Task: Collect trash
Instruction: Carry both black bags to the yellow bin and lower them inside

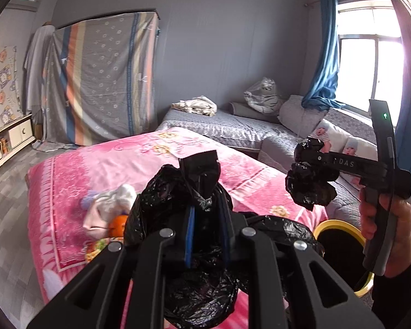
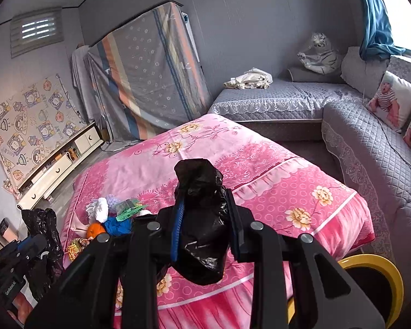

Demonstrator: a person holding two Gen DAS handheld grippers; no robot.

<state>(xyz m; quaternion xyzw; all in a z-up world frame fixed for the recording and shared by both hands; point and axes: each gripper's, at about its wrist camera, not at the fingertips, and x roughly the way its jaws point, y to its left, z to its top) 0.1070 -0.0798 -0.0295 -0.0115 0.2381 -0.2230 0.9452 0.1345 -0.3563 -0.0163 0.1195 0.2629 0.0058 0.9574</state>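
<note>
A black plastic trash bag (image 1: 200, 296) is bunched between the pads of my left gripper (image 1: 207, 205), which is shut on it. At the right of the left wrist view, a hand holds my right gripper (image 1: 301, 161), shut on another bunch of the black plastic (image 1: 312, 186). The right wrist view shows that grip close up: right gripper (image 2: 205, 200), black bag (image 2: 202, 246). My left gripper (image 2: 33, 244) shows at lower left there, with black plastic hanging by it. Loose trash (image 2: 109, 219) lies on the pink cover: an orange, white, blue and green scraps.
A yellow-rimmed bin (image 2: 391, 274) stands at the near right corner of the pink flowered bed (image 2: 260, 170). A grey quilted corner sofa (image 2: 370, 148) runs along the right. A low white cabinet (image 2: 57, 170) lines the left wall.
</note>
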